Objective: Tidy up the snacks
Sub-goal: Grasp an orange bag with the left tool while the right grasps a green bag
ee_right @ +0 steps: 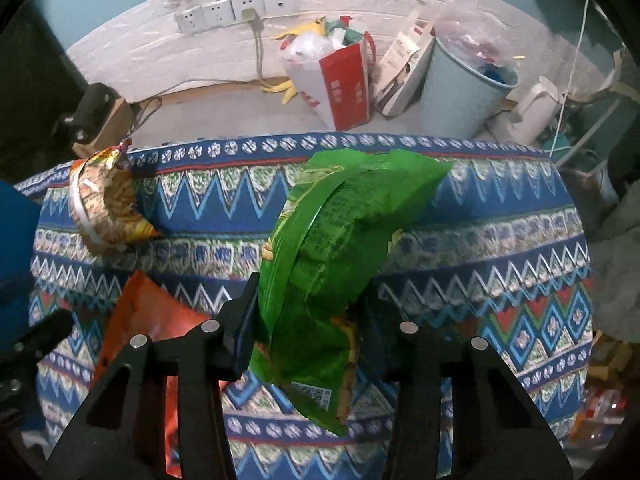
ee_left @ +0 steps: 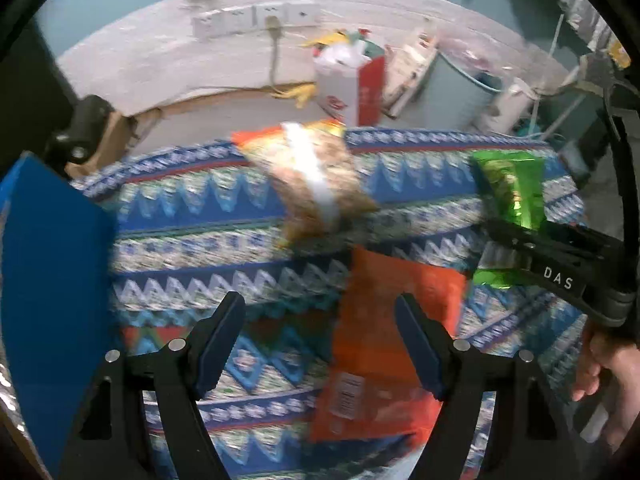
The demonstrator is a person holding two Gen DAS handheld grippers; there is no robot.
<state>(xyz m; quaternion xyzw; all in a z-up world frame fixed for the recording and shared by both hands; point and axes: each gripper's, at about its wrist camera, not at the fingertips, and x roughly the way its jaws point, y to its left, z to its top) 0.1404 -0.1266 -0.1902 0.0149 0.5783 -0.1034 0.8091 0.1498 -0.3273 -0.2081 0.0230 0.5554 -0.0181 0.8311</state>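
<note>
My right gripper (ee_right: 308,320) is shut on a green snack bag (ee_right: 336,248) and holds it upright above the patterned tablecloth (ee_right: 500,240). The green bag (ee_left: 514,192) and the right gripper (ee_left: 532,244) also show in the left wrist view. My left gripper (ee_left: 320,336) is open and empty, low over the cloth, with an orange snack bag (ee_left: 384,344) lying flat between and under its jaws. The orange bag (ee_right: 148,320) also shows in the right wrist view. A brown and yellow snack bag (ee_left: 316,176) lies farther back on the cloth, also seen in the right wrist view (ee_right: 106,204).
A blue box (ee_left: 52,264) stands at the table's left edge. Beyond the far edge, on the floor, are a red and white bag of rubbish (ee_right: 340,80), a pale blue bin (ee_right: 460,92) and a wall with sockets (ee_right: 224,12). Clutter lies at the right.
</note>
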